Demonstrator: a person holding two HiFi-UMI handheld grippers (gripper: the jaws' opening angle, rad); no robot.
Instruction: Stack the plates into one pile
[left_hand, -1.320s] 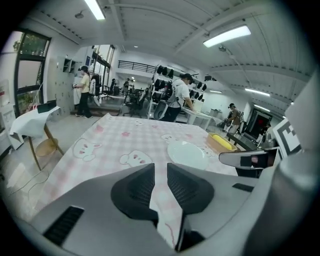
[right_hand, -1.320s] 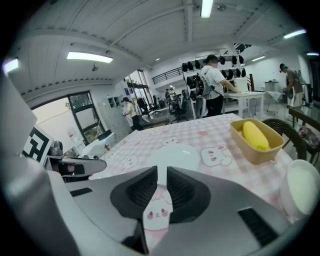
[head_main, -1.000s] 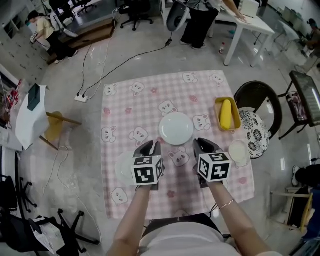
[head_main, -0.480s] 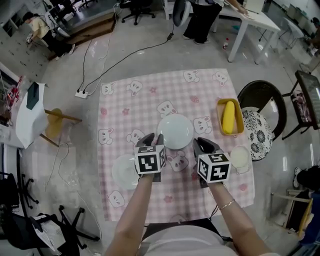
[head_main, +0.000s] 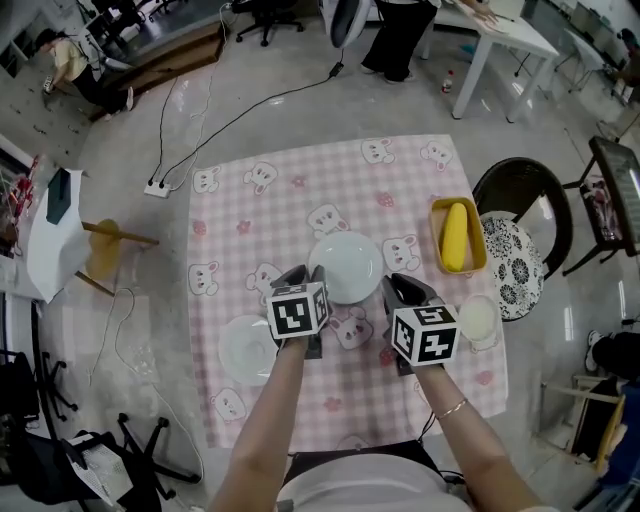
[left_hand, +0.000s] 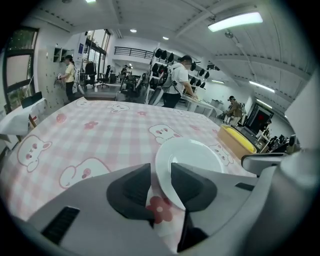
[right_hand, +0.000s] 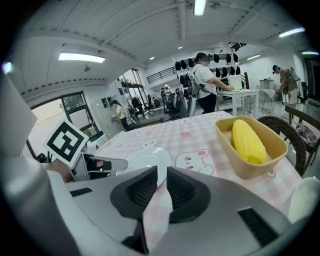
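The left gripper (head_main: 304, 275), its jaws just opening wide, straddles the centre plate (head_main: 346, 266) at its 7 o'clock rim without pinching, probably to lift it; the right gripper (head_main: 405, 288) hovers at 5 o'clock, narrowly parted and empty.

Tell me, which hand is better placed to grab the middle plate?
Probably the left: the left gripper has just been opening its jaws, the middle plate rim between them. The right gripper, jaws narrower, frames only tablecloth.

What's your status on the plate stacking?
Left gripper just opening, centre plate rim between its fingers, ungripped. Right gripper slightly open, empty. Left plate unstacked. Nothing in the way.
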